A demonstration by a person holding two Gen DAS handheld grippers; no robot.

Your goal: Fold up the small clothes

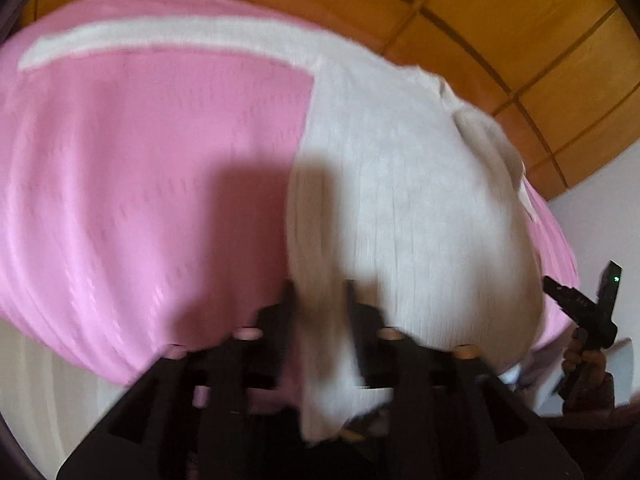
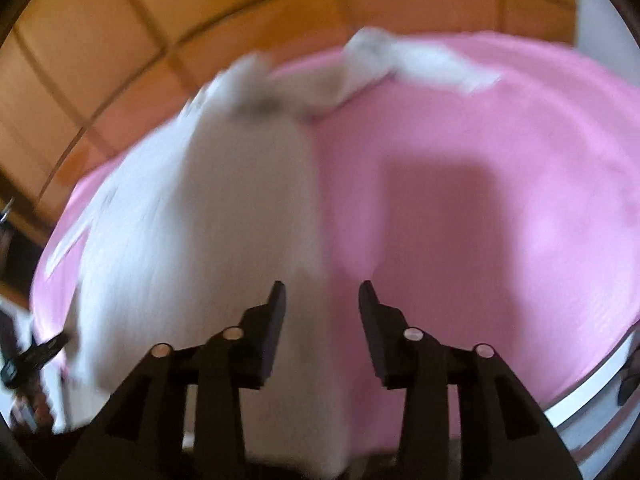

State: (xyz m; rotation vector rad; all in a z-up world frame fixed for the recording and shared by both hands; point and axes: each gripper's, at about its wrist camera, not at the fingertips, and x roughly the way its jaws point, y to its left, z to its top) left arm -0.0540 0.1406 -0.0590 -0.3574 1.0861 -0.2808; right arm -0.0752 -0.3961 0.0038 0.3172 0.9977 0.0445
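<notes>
A small white knitted garment (image 1: 400,200) lies on a pink cloth (image 1: 140,180) that covers the table. My left gripper (image 1: 320,292) has its fingers on either side of the garment's near edge, and white fabric hangs between and below them. In the right wrist view the white garment (image 2: 208,220) lies to the left, its edge running between the fingers of my right gripper (image 2: 322,292), which stands open just above the pink cloth (image 2: 480,200). Both views are blurred by motion.
An orange tiled floor (image 1: 500,20) lies beyond the table. The other hand-held gripper (image 1: 584,312) shows at the right edge of the left wrist view, and the other gripper (image 2: 32,356) shows at the lower left of the right wrist view. The table's white rim (image 2: 592,396) shows at lower right.
</notes>
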